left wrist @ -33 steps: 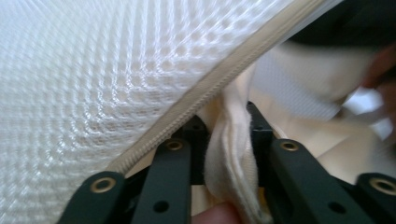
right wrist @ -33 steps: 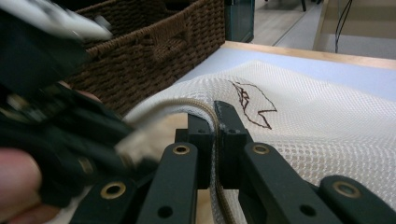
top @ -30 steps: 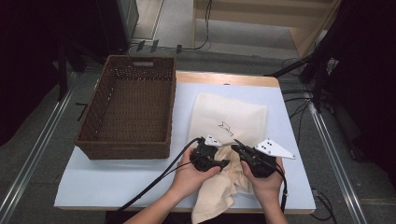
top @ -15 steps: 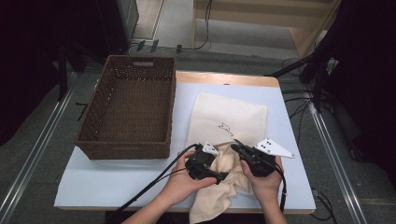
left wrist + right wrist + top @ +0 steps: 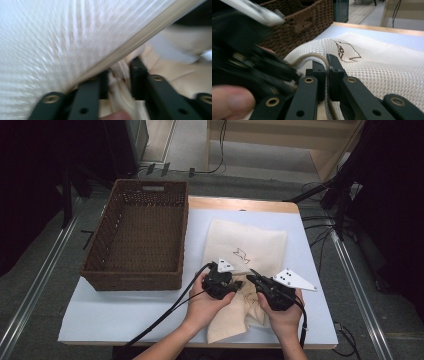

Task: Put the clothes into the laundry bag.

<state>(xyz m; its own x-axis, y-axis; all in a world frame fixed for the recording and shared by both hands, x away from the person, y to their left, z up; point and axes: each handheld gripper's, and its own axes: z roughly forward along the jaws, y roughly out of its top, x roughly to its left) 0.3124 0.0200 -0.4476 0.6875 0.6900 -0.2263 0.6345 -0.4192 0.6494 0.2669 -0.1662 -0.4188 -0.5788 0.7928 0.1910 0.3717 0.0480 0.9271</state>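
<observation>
A cream mesh bag with a small brown stitched mark lies on the white table top, its near end bunched up between two hands. My left gripper points right and is shut on a wad of the bag's cloth, just below the zipper seam. My right gripper points left and away, facing the left one. In the right gripper view its jaws are shut on the bag's zipper edge, with the mesh spreading beyond. The two sets of tips nearly meet.
A brown wicker basket stands on the table's left half, its wall close to the grippers. Bare table top lies in front of it. Black cables trail off the near edge and lie on the floor at the right.
Both grippers have kept their hold on the bag's near end and shifted only slightly. The bunched cloth hanging toward the near edge has been drawn up a little.
</observation>
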